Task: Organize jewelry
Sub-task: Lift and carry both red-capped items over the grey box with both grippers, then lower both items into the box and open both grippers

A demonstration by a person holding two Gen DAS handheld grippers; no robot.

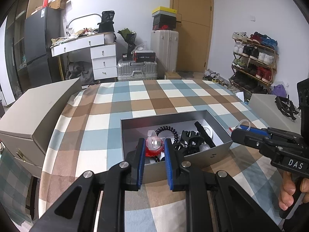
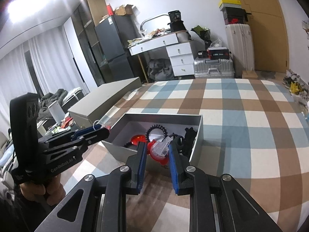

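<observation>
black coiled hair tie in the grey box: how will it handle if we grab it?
The black coiled hair tie looks like a springy spiral loop, so it will probably flex and stretch rather than hold its shape. It seems light. It lies against other pieces in the grey box, so it may snag or drag them along.

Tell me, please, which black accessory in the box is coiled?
The spiral hair tie near the far wall; the claw clips beside it are toothed, not coiled.

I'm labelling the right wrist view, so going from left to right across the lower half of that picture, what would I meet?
The other claw pinching a clear loop → red ornament in the open grey box → coiled black hair tie → black clip → bare checkered cloth.
</observation>
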